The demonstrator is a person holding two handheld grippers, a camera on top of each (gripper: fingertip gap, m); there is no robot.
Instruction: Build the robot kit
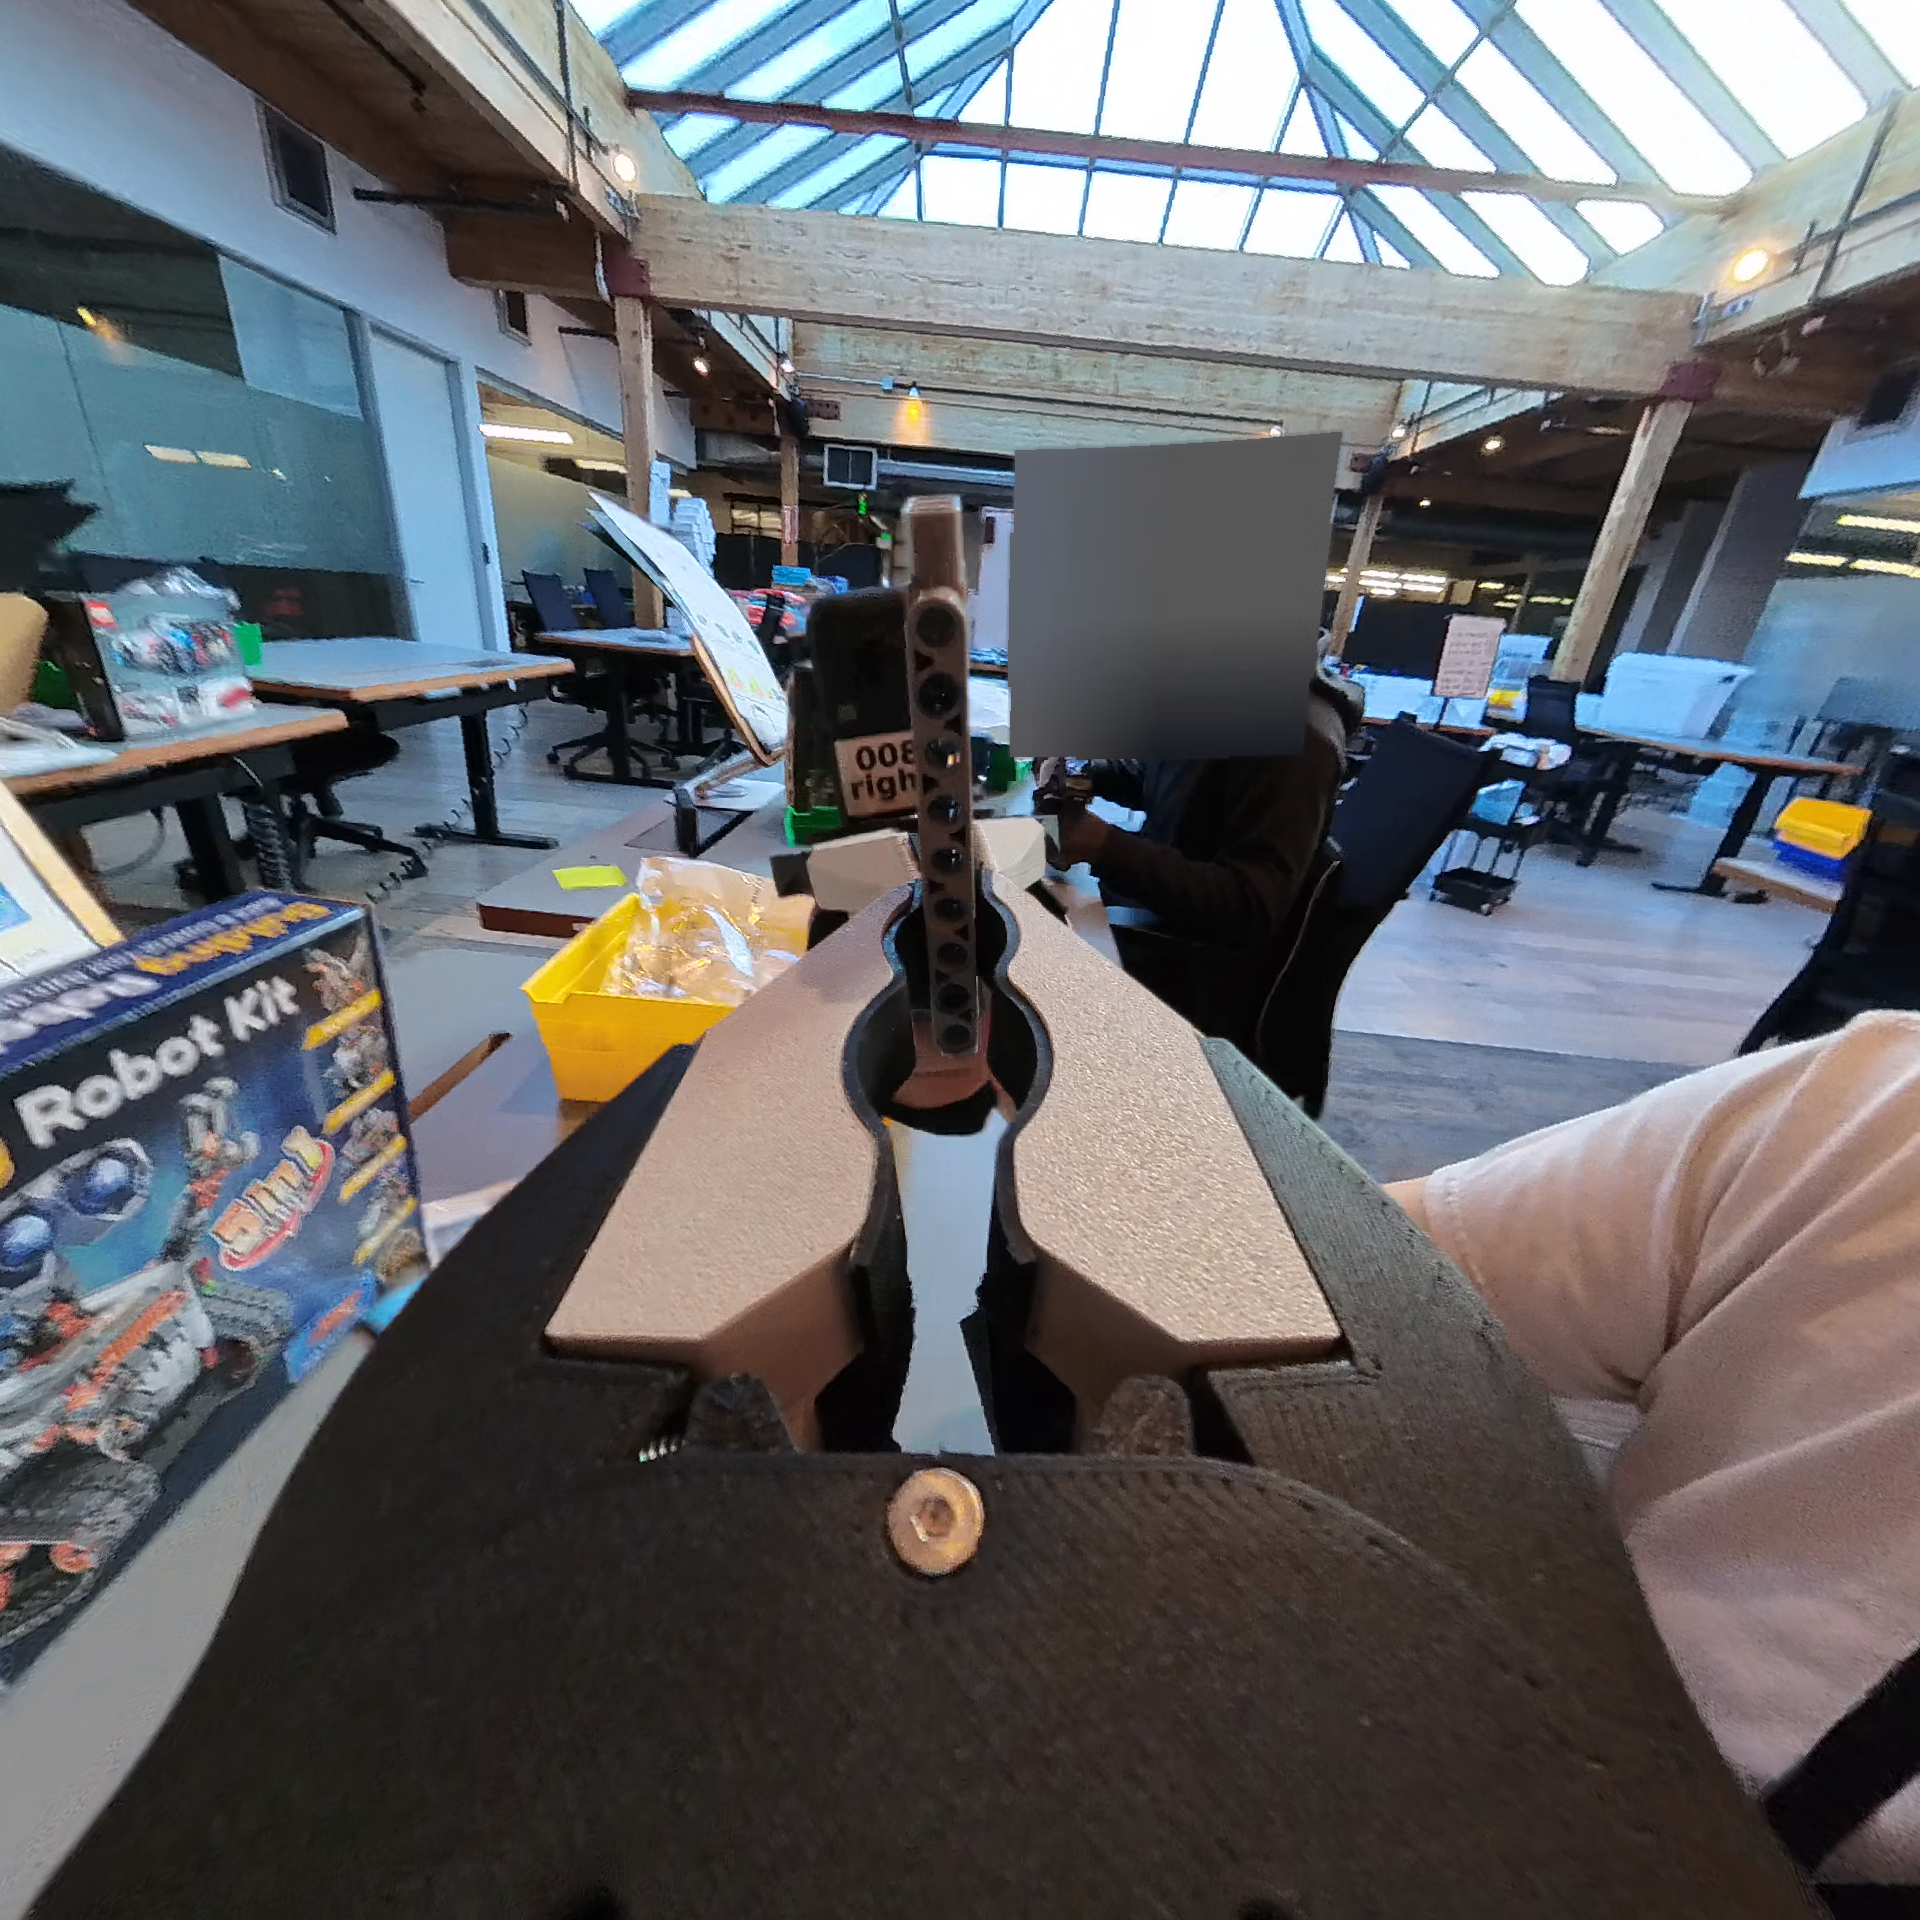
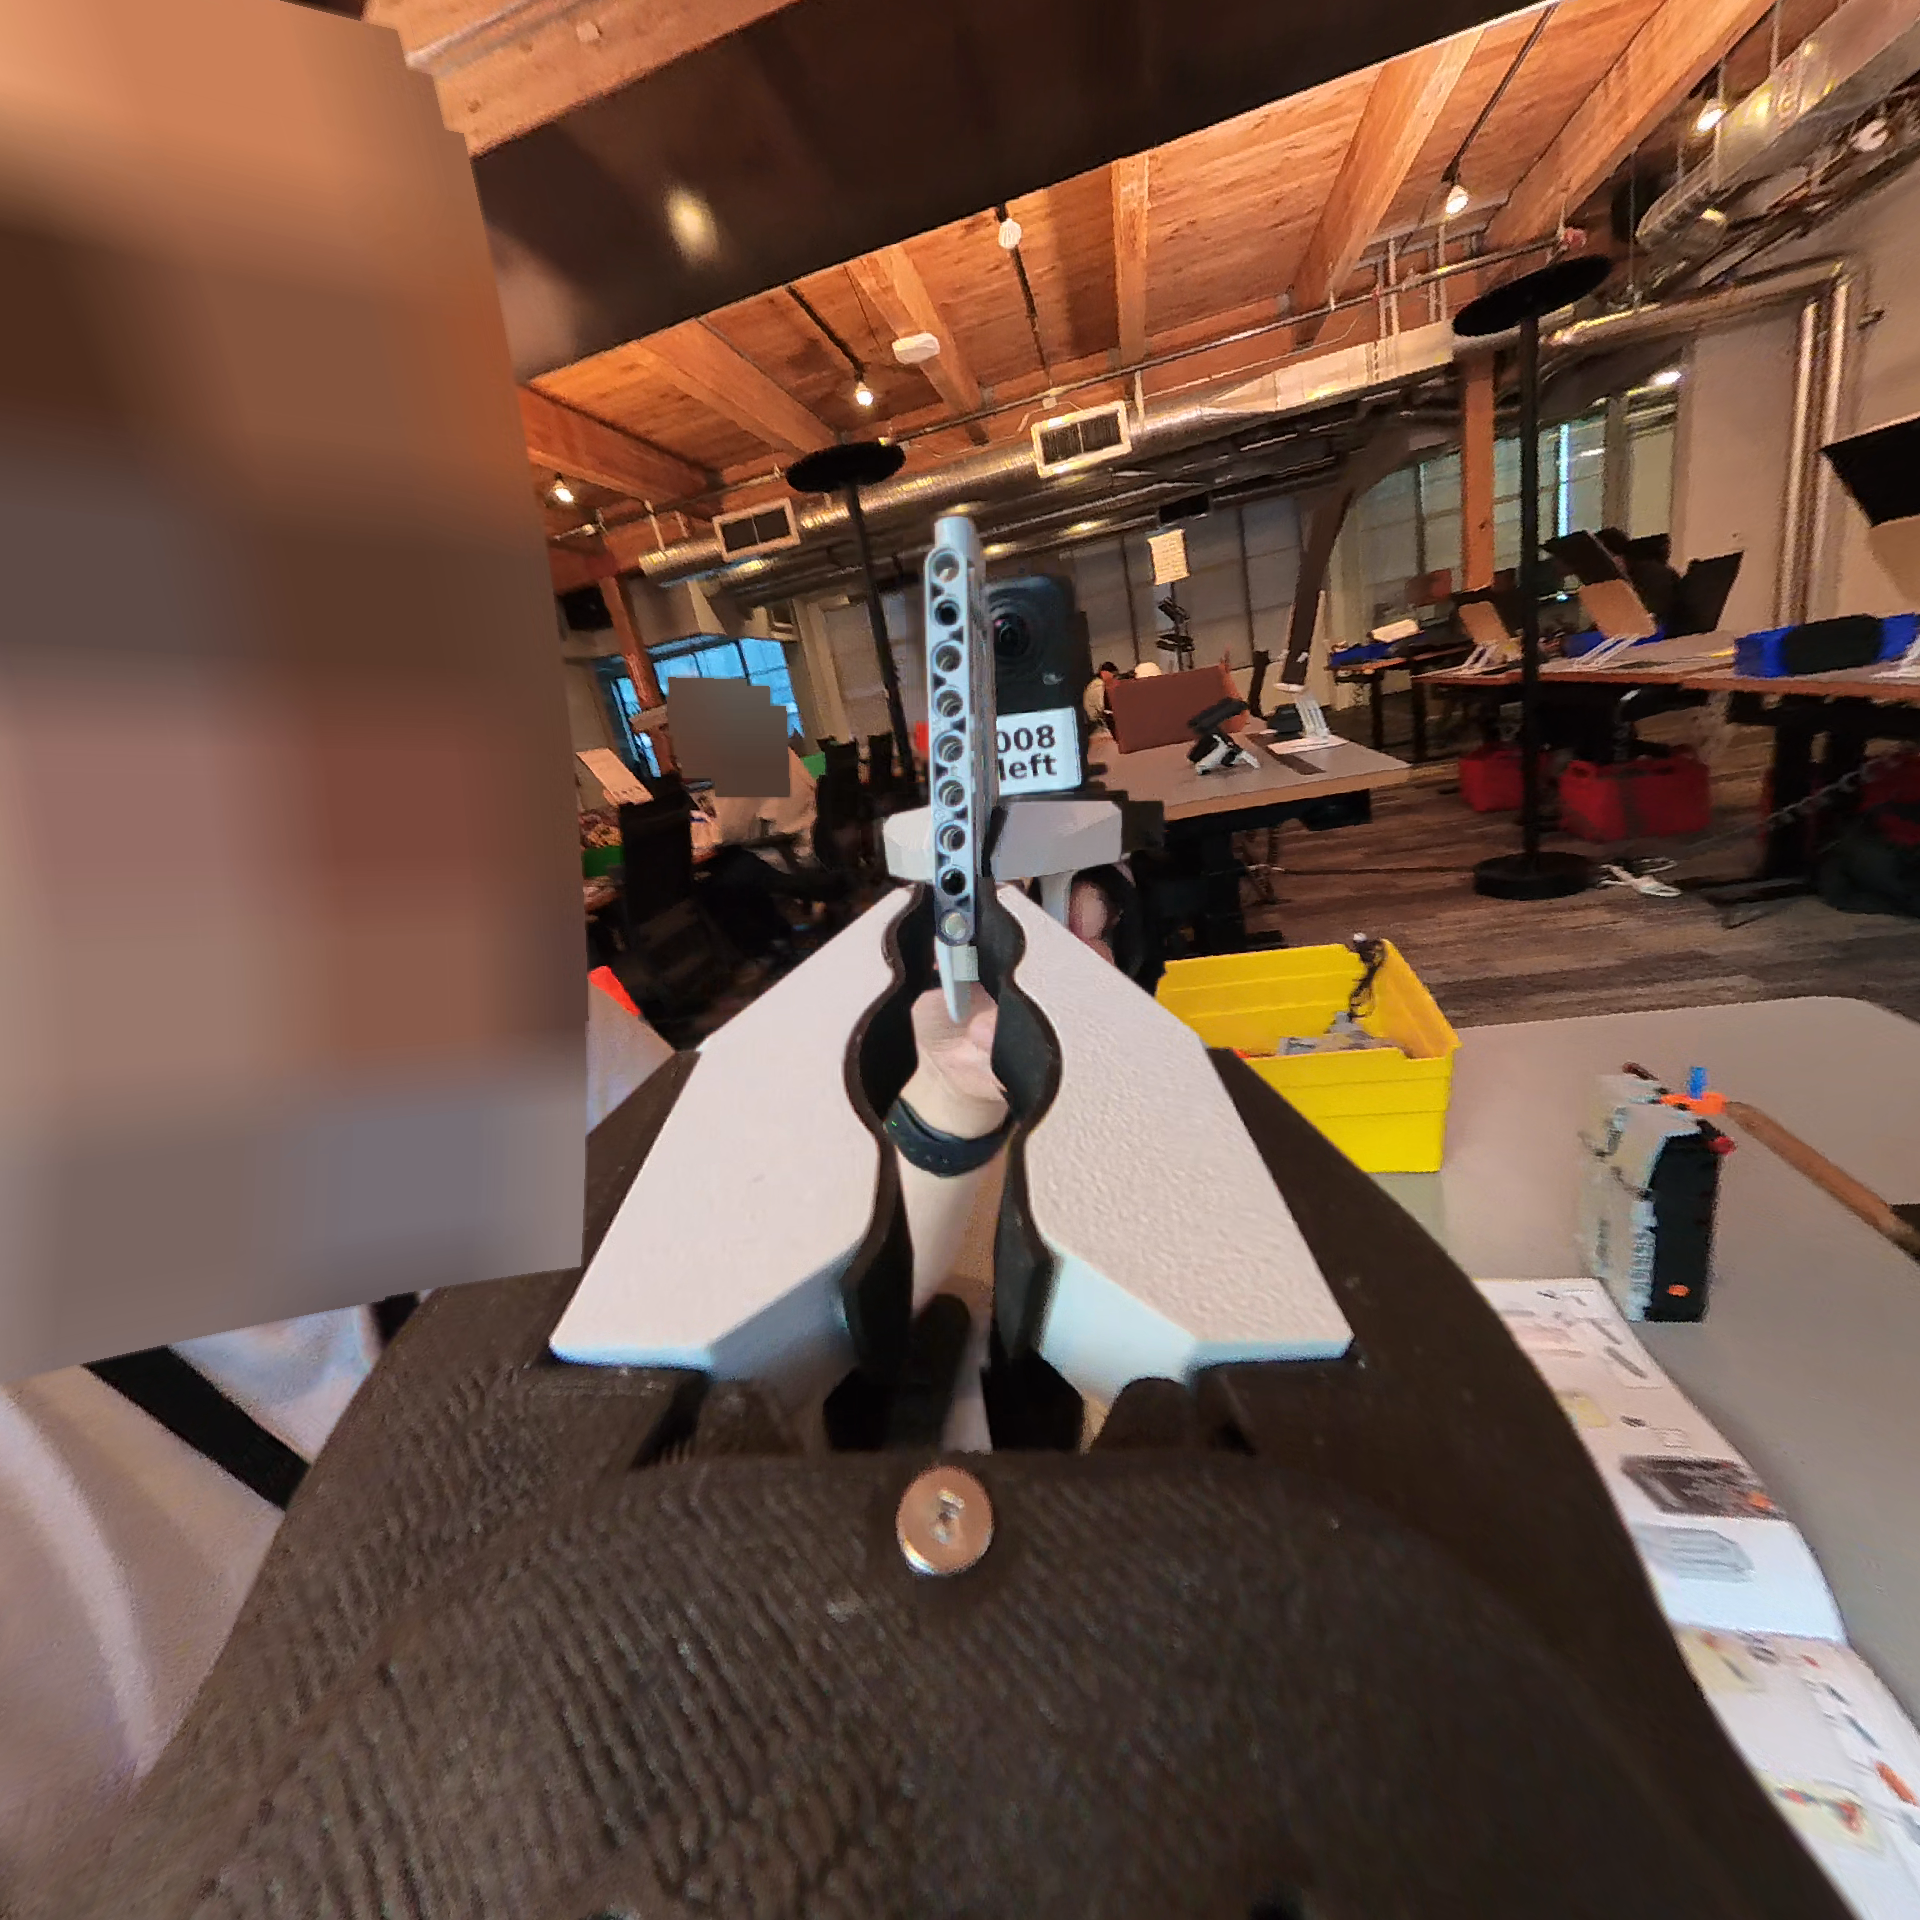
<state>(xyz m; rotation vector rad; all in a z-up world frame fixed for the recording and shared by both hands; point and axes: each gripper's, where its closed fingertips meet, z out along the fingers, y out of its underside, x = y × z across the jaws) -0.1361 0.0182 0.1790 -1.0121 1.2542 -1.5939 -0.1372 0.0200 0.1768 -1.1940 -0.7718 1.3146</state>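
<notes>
In the left wrist view my left gripper (image 1: 948,899) is shut on a dark grey beam with a row of holes (image 1: 943,790). The beam stands upright, with a flat tan strip (image 1: 935,540) behind it sticking out above. The right gripper (image 1: 914,862) faces mine from the far side and closes at the same beam. In the right wrist view my right gripper (image 2: 961,904) is shut on the holed beam (image 2: 951,727), which looks light grey here. The left gripper (image 2: 1003,842) meets it just beyond. A wrist with a black band (image 2: 951,1132) shows through the jaws.
A yellow bin (image 1: 613,997) holding clear plastic bags sits on the table, also in the right wrist view (image 2: 1320,1049). A robot kit box (image 1: 187,1122) stands at left. A partly built model (image 2: 1652,1195) and an instruction sheet (image 2: 1714,1558) lie on the grey table (image 2: 1829,1091). A seated person (image 1: 1195,862) is behind. My left and right fingertips are right by each other.
</notes>
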